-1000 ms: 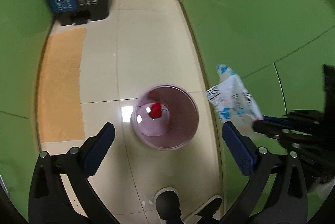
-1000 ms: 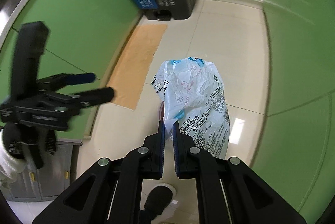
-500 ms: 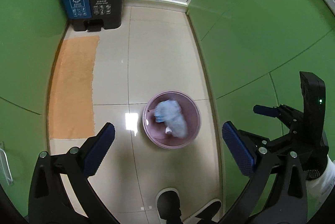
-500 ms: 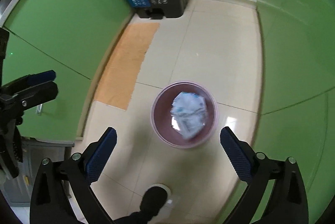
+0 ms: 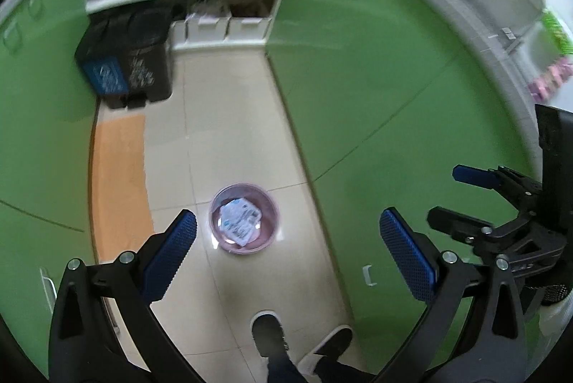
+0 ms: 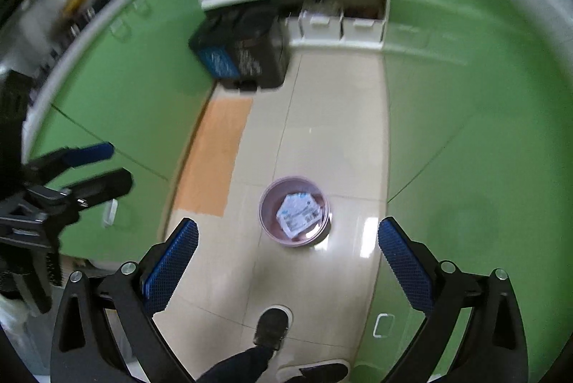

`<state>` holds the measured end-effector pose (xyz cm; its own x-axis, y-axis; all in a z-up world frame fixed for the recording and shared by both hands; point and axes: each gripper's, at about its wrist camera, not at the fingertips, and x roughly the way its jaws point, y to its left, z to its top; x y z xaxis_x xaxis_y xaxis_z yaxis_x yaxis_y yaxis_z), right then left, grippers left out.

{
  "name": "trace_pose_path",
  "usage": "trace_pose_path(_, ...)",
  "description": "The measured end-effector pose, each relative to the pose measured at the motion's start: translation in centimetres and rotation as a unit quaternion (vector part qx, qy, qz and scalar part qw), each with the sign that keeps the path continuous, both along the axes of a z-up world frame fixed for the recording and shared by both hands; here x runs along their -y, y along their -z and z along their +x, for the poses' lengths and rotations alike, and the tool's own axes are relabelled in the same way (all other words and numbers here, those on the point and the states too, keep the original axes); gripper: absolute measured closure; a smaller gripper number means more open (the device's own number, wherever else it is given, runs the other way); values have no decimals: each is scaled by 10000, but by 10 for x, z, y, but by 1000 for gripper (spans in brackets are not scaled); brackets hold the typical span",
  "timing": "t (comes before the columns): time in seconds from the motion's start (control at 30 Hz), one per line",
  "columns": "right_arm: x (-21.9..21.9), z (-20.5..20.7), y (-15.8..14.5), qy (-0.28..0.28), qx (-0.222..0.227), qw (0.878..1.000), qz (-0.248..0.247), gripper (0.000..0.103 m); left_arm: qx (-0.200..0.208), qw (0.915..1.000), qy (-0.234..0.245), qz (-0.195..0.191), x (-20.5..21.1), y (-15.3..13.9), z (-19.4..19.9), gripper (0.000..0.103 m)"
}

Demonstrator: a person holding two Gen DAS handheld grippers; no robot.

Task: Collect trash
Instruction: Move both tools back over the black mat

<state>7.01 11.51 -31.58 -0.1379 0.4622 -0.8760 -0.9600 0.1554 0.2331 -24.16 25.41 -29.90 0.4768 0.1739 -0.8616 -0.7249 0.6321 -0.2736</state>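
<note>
A small pink waste basket stands on the tiled floor far below both grippers. A crumpled white and blue tissue wrapper lies inside it. My left gripper is open, high above the basket, with nothing between its blue pads. My right gripper is open too and holds nothing. In the left wrist view the right gripper shows at the right edge. In the right wrist view the left gripper shows at the left edge.
Green cabinets line both sides of the narrow floor. A dark pedal bin with a blue label stands at the far end beside white shelves with boxes. An orange mat lies along the left. A person's shoes are below.
My right gripper opened and let go of the wrapper, which dropped into the pink basket. Both grippers then rose well above the floor, so the basket looks much smaller now.
</note>
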Motion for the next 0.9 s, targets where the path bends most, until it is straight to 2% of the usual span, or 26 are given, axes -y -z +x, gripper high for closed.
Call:
trace_pose_path(0.1,34,11,-60,277,158,9991,289,6,164,9996,209,82,20,-52,11,3)
trace_pose_path(0.27,103,37,-138,988,419,9923,621,6,417,9960,750,257,57,-127,38,3)
trace_pose_path(0.47,196,70,-198,2068,789,9712,879,6,672,9850,1495,531,98,-190,79,3)
trace_pose_path(0.7,298,107,-226,3253,1085,9344,967,6,908,9623,2459,720,147,-227,133,3)
trace_pose_path(0.9,355,132,-227,3750,1247,9149,818,6,956,9433,3083,779,200,-239,180,3)
